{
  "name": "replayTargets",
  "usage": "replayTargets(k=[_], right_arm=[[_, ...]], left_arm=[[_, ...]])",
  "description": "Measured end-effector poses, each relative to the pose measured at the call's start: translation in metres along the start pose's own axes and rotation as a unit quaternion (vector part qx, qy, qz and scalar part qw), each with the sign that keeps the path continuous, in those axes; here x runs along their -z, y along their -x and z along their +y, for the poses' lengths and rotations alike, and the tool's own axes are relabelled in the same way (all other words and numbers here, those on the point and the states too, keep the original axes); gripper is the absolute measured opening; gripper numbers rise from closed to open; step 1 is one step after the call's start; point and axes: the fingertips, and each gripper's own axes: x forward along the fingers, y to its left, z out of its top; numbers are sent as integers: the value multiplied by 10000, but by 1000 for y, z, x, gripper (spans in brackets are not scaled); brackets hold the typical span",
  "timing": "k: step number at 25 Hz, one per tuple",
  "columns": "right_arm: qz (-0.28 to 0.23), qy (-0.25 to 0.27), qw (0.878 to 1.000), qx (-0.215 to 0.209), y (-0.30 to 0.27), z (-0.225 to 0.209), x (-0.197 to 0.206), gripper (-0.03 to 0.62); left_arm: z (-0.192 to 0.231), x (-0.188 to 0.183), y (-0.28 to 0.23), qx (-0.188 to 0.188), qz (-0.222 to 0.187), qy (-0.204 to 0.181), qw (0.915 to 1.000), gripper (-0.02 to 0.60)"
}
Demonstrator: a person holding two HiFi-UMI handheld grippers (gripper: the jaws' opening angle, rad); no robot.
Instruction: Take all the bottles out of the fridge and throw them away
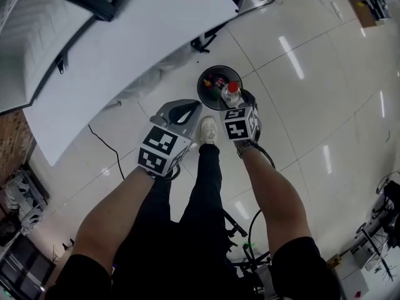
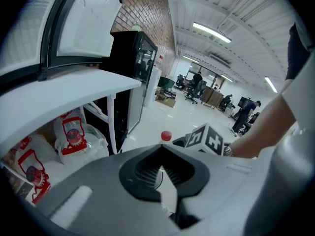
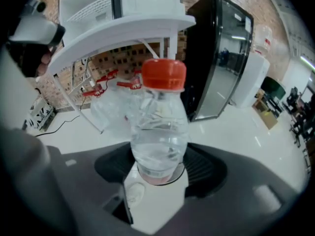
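Observation:
My right gripper [image 1: 239, 105] is shut on a clear plastic bottle [image 1: 231, 94] with a red cap, and the jaws stand wide around its body. In the right gripper view the bottle [image 3: 160, 136] stands upright between the jaws of that gripper [image 3: 160, 168], with a little water inside. It hangs over a round black bin [image 1: 209, 83] on the floor that holds other bottles. My left gripper [image 1: 183, 110] is lower left of the bin, jaws shut with nothing in them [image 2: 160, 147]. The left gripper view catches the red cap [image 2: 166, 136] beside the right gripper's marker cube [image 2: 206, 139].
A black glass-door fridge [image 3: 216, 58] stands behind the bin, also seen in the left gripper view [image 2: 133, 73]. A white table [image 1: 125, 49] lies to the left, with clear plastic bags [image 2: 74, 136] under it. The person's legs and a white shoe [image 1: 208, 130] are near the bin.

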Motion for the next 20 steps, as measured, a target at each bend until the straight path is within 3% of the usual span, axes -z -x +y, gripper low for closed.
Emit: replayTargets(k=[13,20], right_arm=[[861,-281,9955,-288,-97,9,68,318],[732,-408,9963,-192,-85,0,50,318]], left_arm=[[24,44,-35,57,447,-18,9990,3],[24,35,-27,68,365,25,9993,3]])
